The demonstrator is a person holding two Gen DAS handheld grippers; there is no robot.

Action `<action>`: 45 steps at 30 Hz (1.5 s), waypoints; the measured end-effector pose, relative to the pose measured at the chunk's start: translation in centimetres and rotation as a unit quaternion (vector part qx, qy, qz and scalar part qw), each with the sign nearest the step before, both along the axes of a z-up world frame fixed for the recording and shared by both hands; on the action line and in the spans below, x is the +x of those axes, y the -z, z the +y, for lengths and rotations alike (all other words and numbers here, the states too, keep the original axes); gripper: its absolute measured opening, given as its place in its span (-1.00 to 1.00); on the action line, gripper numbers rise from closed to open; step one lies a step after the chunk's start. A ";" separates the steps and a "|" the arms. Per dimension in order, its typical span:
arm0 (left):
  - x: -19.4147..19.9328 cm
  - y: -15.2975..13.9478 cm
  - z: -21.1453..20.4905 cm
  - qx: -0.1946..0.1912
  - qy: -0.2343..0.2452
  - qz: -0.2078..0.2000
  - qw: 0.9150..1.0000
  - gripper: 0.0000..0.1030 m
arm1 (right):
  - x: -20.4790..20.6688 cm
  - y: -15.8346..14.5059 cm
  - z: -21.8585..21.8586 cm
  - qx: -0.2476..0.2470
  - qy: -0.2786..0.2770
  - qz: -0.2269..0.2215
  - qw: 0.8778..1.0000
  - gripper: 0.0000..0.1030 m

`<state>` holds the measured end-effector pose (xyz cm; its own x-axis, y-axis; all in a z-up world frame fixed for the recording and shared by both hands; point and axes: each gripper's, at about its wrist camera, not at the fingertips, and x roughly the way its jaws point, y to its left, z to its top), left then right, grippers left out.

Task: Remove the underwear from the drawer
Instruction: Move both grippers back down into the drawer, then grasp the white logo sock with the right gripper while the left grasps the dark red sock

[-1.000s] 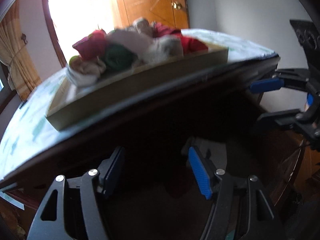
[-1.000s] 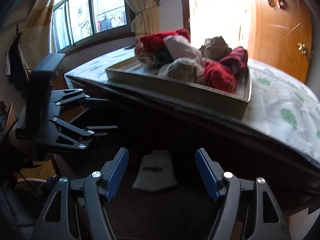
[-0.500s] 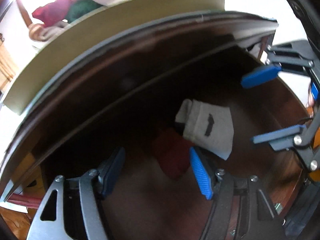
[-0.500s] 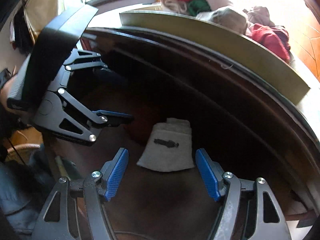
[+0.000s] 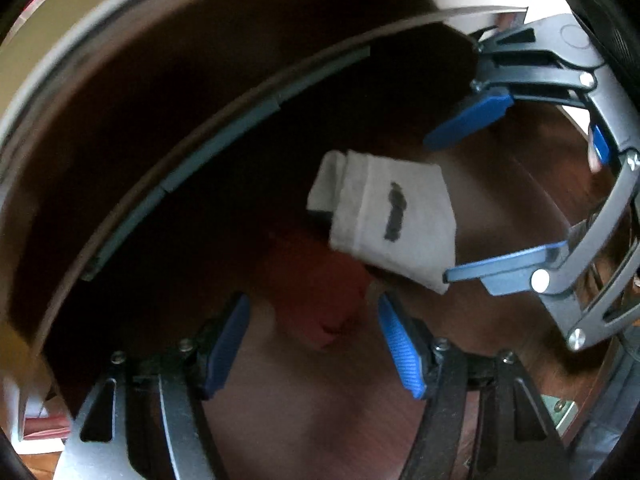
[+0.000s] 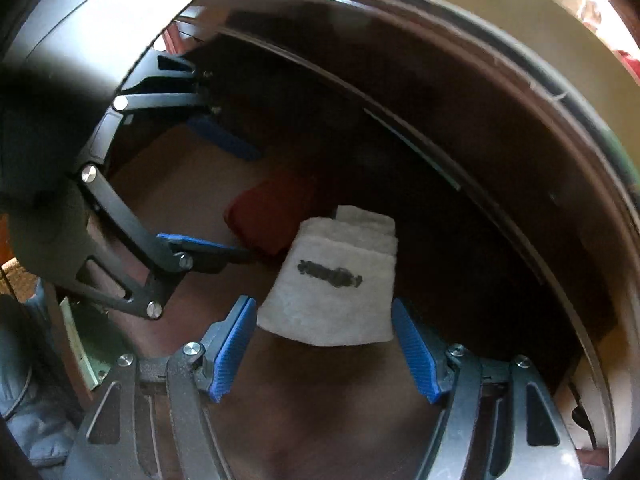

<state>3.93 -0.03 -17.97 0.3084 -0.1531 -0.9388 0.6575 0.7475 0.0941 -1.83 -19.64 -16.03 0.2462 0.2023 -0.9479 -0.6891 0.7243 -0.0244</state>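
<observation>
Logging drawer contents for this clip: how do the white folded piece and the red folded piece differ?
The white piece is pale with a dark printed mark; the red piece is plain and dark red. The white piece overlaps the red piece's edge, partly hiding it. The white piece lies before the right gripper, the red piece before the left gripper. Both lie folded on the drawer floor, ungripped.

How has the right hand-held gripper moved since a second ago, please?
Yes. The right hand-held gripper has tipped down into the drawer, closing on the white folded underwear, which now lies just ahead of its open fingertips.
</observation>
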 end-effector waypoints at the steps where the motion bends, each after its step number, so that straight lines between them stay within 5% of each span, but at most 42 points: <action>1: 0.2 0.1 -0.1 0.002 0.002 0.005 1.000 0.31 | 0.2 0.2 0.0 -0.001 0.001 0.003 1.000 0.39; 6: 1.0 0.6 -0.2 0.014 0.014 0.020 1.000 0.31 | 1.3 0.7 -0.5 0.000 0.008 0.015 1.000 0.39; 13: 1.4 1.3 0.8 0.021 0.032 0.041 0.998 -0.17 | 2.5 1.9 -0.7 0.020 0.020 0.054 0.998 0.36; 18: 1.5 1.2 1.1 0.013 0.039 0.052 0.998 -0.28 | 3.0 2.9 -1.0 0.022 0.022 0.083 0.996 -0.25; 21: 0.9 1.6 1.1 0.006 0.053 0.071 0.996 -0.29 | 2.7 3.0 -1.2 0.018 0.009 0.097 0.995 -0.32; 28: 1.4 1.3 2.1 -0.001 0.066 0.084 0.994 -0.24 | 2.9 2.6 -2.1 0.023 -0.008 0.121 0.992 -0.31; 32: 1.7 0.9 2.0 -0.007 0.050 0.068 0.996 -0.04 | 3.5 1.9 -2.7 0.025 0.011 0.102 0.994 0.31; 34: 1.5 0.9 2.3 -0.009 0.046 0.065 0.997 0.11 | 3.7 1.5 -2.5 0.022 0.015 0.091 0.996 0.32; 45: 2.7 2.3 0.0 0.022 0.021 0.076 0.997 0.11 | 5.2 2.7 -0.7 0.026 0.029 0.116 0.992 0.32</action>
